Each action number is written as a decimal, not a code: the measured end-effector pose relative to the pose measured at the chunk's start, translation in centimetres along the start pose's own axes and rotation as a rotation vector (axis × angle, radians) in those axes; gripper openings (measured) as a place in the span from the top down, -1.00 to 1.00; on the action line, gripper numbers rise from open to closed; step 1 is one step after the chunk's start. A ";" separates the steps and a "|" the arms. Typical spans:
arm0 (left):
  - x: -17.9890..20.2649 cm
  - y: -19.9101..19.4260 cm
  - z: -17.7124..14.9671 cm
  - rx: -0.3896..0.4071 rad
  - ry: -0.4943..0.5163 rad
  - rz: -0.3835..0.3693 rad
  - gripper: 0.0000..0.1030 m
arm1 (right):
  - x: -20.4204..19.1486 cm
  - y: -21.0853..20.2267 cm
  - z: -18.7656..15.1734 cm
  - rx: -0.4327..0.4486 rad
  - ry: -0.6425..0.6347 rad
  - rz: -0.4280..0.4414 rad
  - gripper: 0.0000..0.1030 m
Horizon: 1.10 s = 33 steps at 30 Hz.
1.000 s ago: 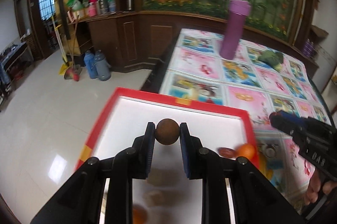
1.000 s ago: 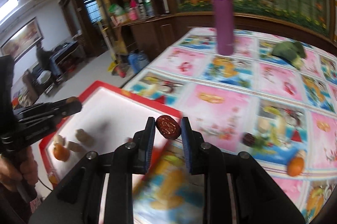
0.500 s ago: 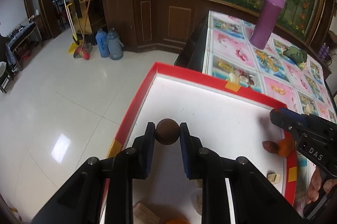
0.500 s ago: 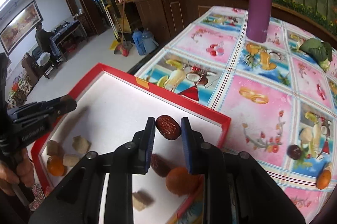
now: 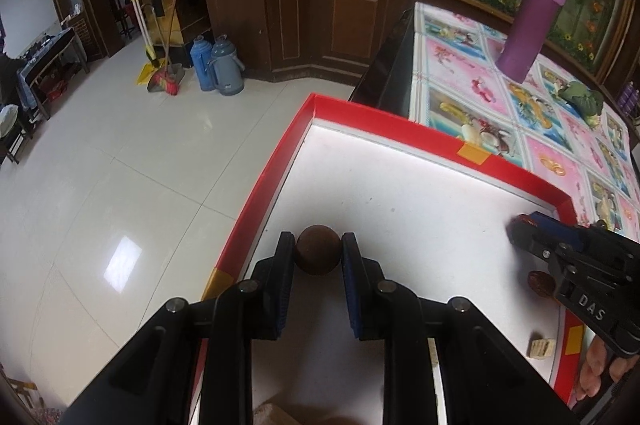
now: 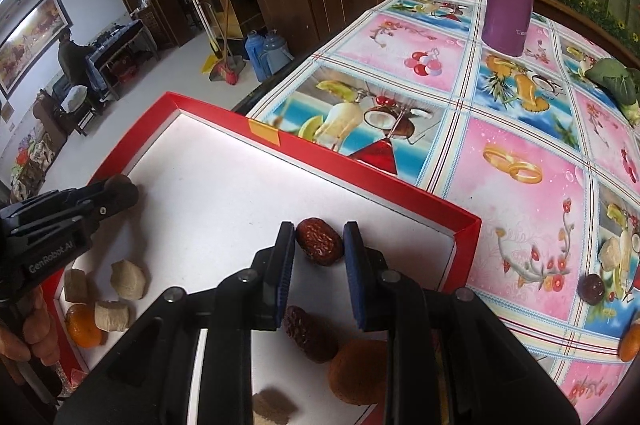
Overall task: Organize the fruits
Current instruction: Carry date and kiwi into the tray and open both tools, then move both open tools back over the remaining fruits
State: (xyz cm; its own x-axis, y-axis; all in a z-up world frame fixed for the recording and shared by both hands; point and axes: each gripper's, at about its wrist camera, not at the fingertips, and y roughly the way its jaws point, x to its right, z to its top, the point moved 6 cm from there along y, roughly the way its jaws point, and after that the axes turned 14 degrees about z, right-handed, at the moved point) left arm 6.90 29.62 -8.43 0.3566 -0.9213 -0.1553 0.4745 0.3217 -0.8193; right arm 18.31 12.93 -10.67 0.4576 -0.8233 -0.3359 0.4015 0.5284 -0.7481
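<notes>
Because both fruits are meant for the red tray [image 6: 466, 225], each is carried over its white floor. The round brown fruit [image 5: 318, 249] sits clamped between the pads of the left gripper [image 5: 317, 253], near the tray's left rim. The wrinkled red date [image 6: 320, 241] is pinched in the right gripper [image 6: 320, 245], above the tray's right corner, where another date [image 6: 310, 334] and an orange-brown fruit [image 6: 358, 371] already lie. I judge that release is the next step. On the patterned tablecloth [image 6: 520, 129] a dark fruit [image 6: 592, 289] is not yet collected.
</notes>
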 end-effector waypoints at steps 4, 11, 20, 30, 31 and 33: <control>-0.2 -0.1 0.0 -0.001 -0.003 0.013 0.48 | 0.0 0.1 -0.1 -0.024 -0.002 -0.005 0.46; -0.4 -2.5 0.3 0.064 -0.025 0.043 0.01 | -0.2 -1.3 -0.1 0.005 0.014 0.032 0.45; 2.5 -8.5 0.1 0.195 0.011 -0.025 -0.32 | -0.6 -6.1 0.1 0.101 0.012 0.045 0.45; 10.7 -10.6 -2.3 0.198 0.163 -0.140 -0.33 | 5.5 -12.8 -3.4 0.181 0.059 -0.102 0.45; 11.8 -10.7 -2.6 0.194 0.183 -0.149 -0.34 | 6.5 -13.5 -4.0 0.185 0.068 -0.129 0.45; 13.4 -10.9 -3.0 0.188 0.209 -0.170 -0.33 | 8.4 -15.0 -5.3 0.192 0.088 -0.176 0.45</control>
State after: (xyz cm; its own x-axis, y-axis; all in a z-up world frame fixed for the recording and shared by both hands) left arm 4.08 13.15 -3.19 0.0959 -0.9840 -0.1503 0.6606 0.1759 -0.7299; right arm 11.95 -3.01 -5.28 0.2999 -0.9164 -0.2652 0.6157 0.3982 -0.6800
